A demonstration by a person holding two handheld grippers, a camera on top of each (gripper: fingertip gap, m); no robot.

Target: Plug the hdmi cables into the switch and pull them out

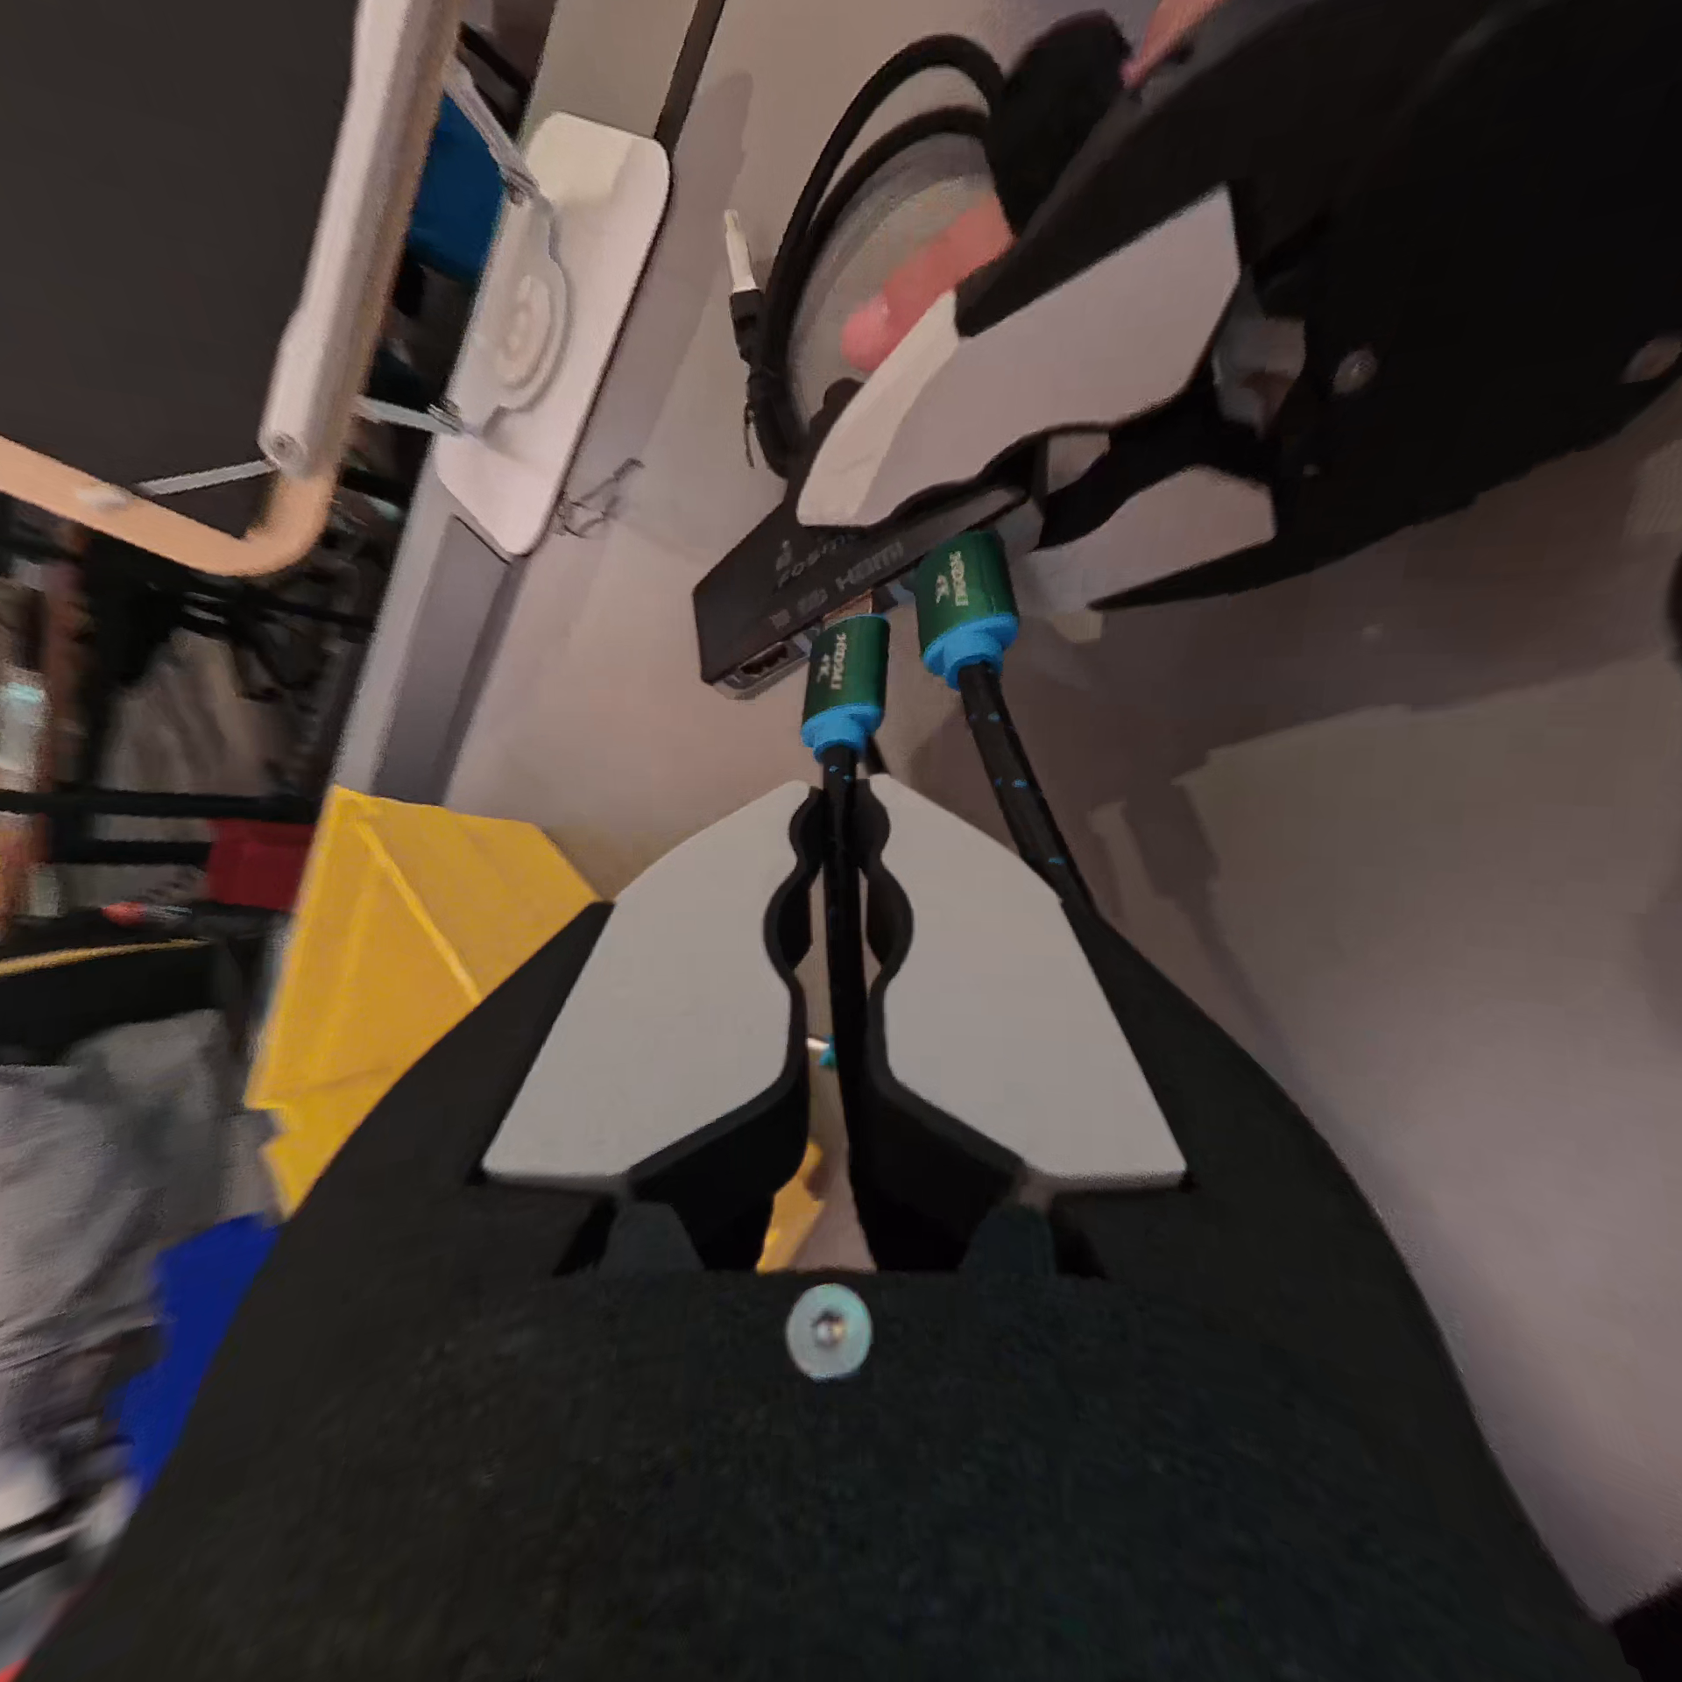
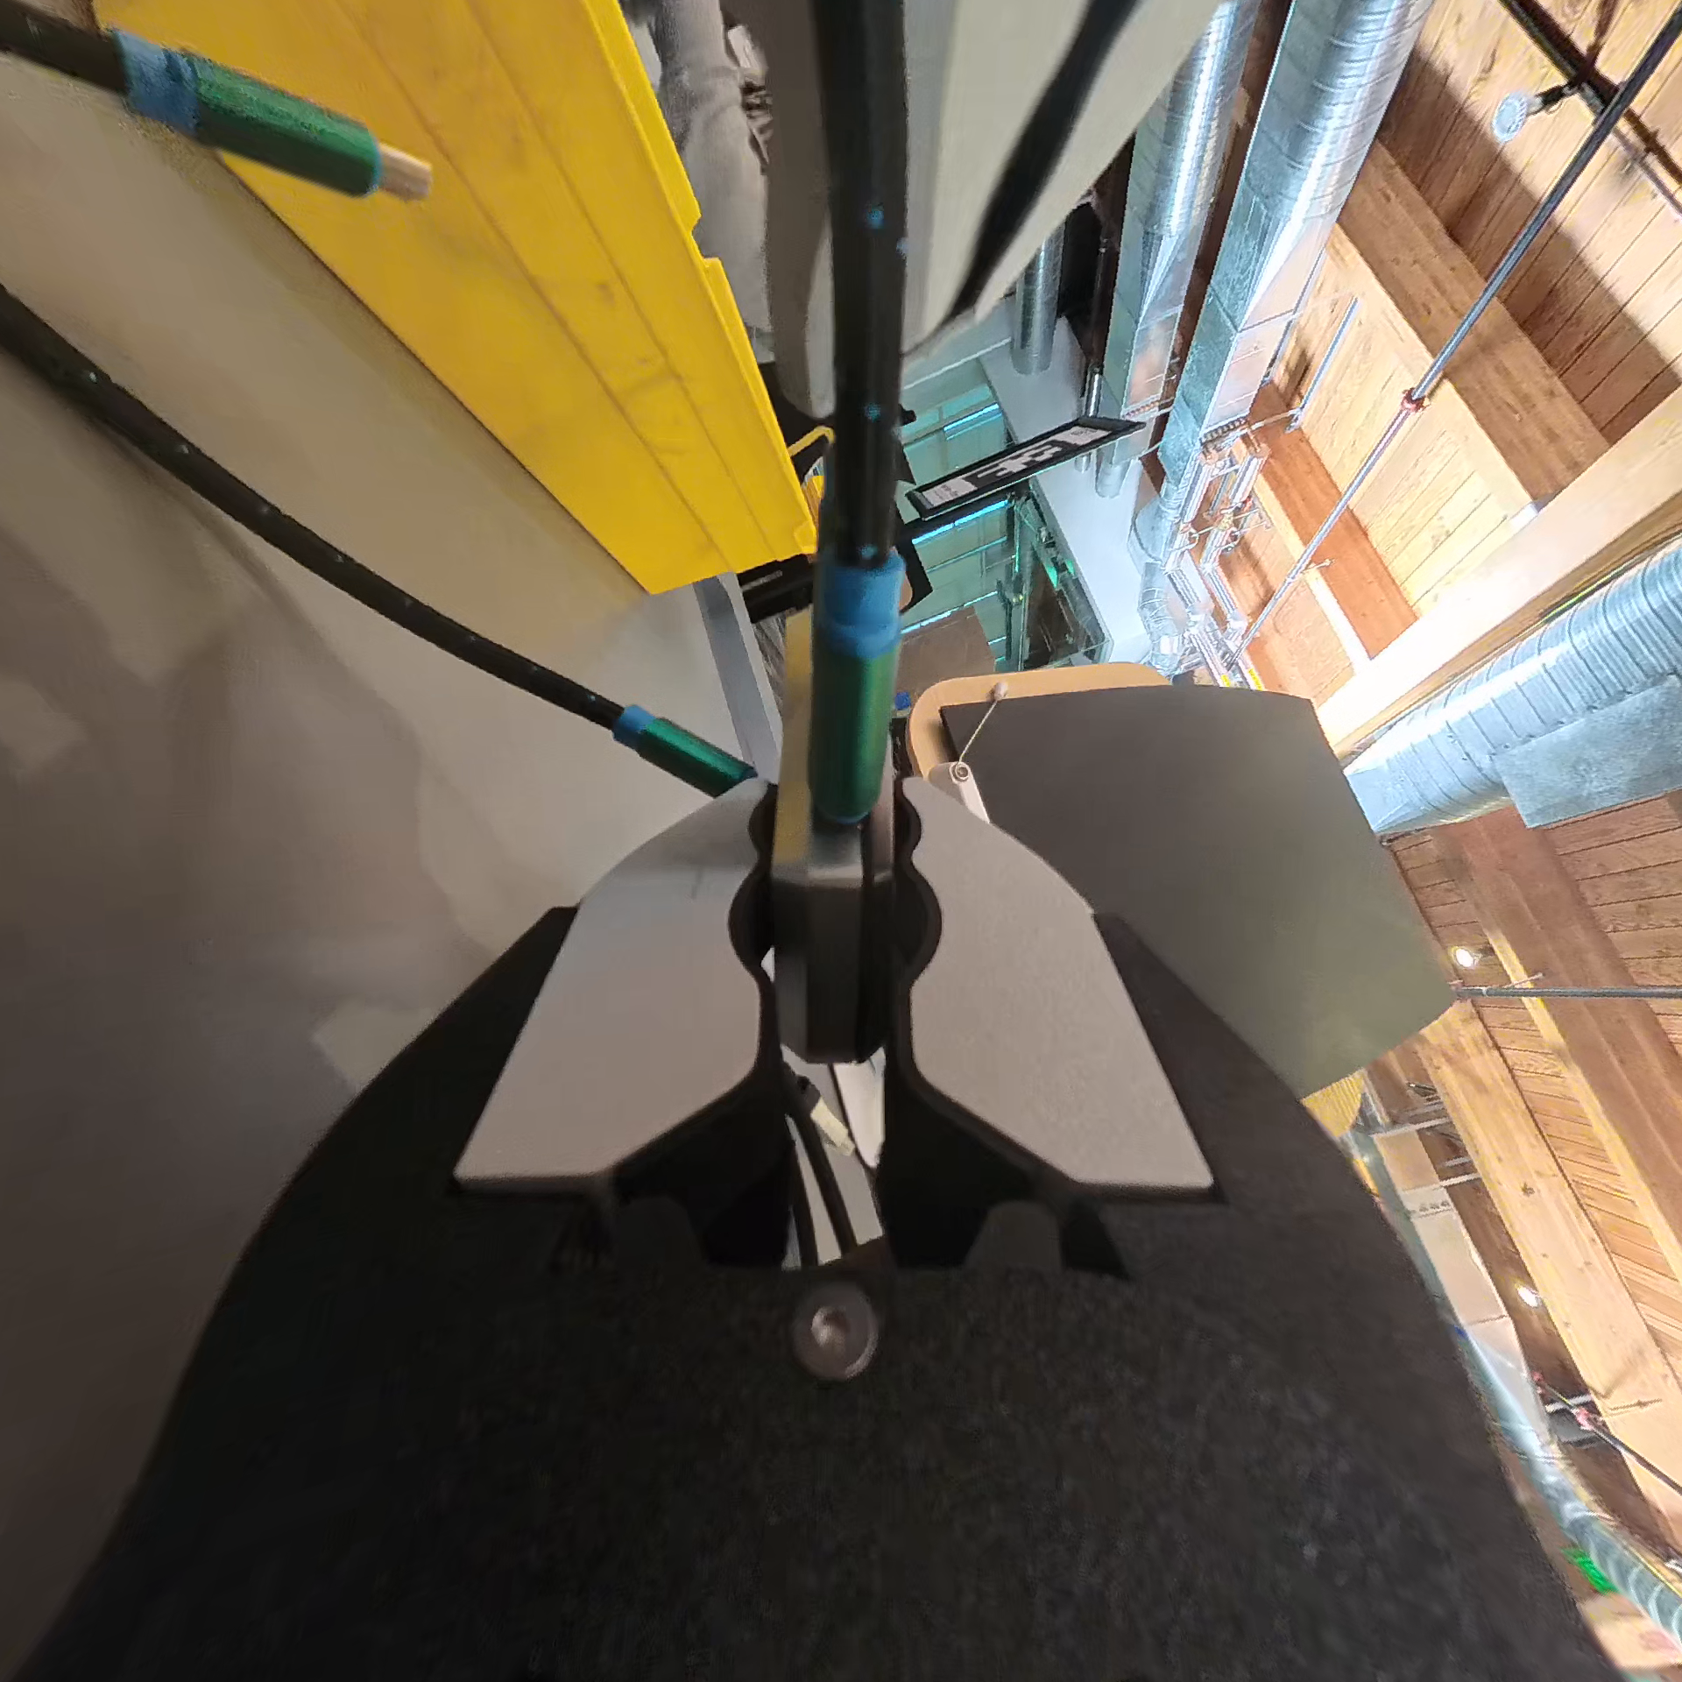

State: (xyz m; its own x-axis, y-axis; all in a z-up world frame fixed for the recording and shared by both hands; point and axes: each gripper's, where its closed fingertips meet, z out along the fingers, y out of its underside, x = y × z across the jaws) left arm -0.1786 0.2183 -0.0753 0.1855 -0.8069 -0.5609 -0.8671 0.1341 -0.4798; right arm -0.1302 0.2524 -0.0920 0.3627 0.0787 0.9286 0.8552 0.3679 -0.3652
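Two tools clamped: left tool [image 1: 842, 801] pinching cable [image 1: 845, 910], right tool [image 2: 833, 810] gripping switch [image 2: 824, 947].

Counted: three green-and-blue HDMI plugs [image 2: 273, 127] [image 2: 851, 701] [image 2: 692, 751], one black rectangular switch box [image 1: 783, 592], one yellow plastic bin [image 2: 510, 273].

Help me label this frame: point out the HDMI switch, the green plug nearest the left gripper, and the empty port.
HDMI switch [image 1: 783, 564]: left wrist view, on its black top face.
Green plug [image 1: 845, 669]: left wrist view, on its green shell.
Empty port [image 1: 763, 663]: left wrist view, on the opening.
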